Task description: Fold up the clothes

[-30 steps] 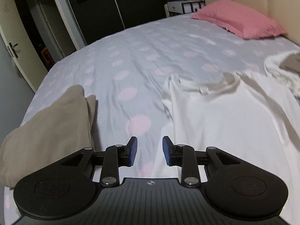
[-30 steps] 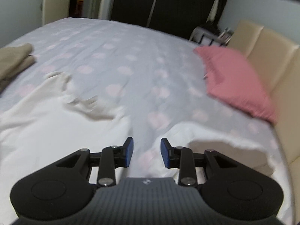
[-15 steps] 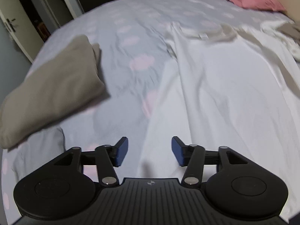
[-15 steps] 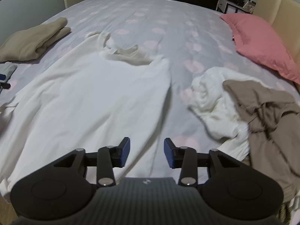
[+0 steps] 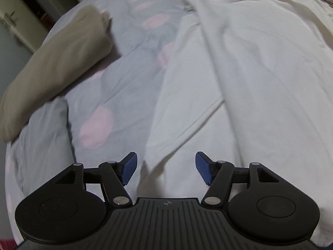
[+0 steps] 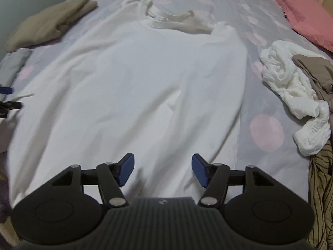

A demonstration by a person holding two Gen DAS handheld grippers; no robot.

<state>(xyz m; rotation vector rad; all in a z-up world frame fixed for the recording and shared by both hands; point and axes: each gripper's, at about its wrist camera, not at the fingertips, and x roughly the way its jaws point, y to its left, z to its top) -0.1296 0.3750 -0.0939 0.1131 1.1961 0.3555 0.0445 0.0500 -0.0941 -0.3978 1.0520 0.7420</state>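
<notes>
A white T-shirt (image 6: 145, 79) lies spread on the bed, collar at the far end. It also shows in the left wrist view (image 5: 239, 83). My left gripper (image 5: 165, 167) is open and empty, low over the shirt's near left hem corner. My right gripper (image 6: 162, 170) is open and empty, low over the shirt's near hem, towards its right side. The left gripper's tip shows at the left edge of the right wrist view (image 6: 6, 102).
A folded beige garment (image 5: 54, 62) lies left of the shirt, also seen in the right wrist view (image 6: 50, 18). A crumpled pile of white, brown and striped clothes (image 6: 295, 87) lies right of the shirt. A pink pillow (image 6: 301, 14) sits far right. The bedsheet (image 5: 116, 95) is grey with pink dots.
Both grippers have pulled back and dropped towards the shirt's near hem. Both jaws have opened wider.
</notes>
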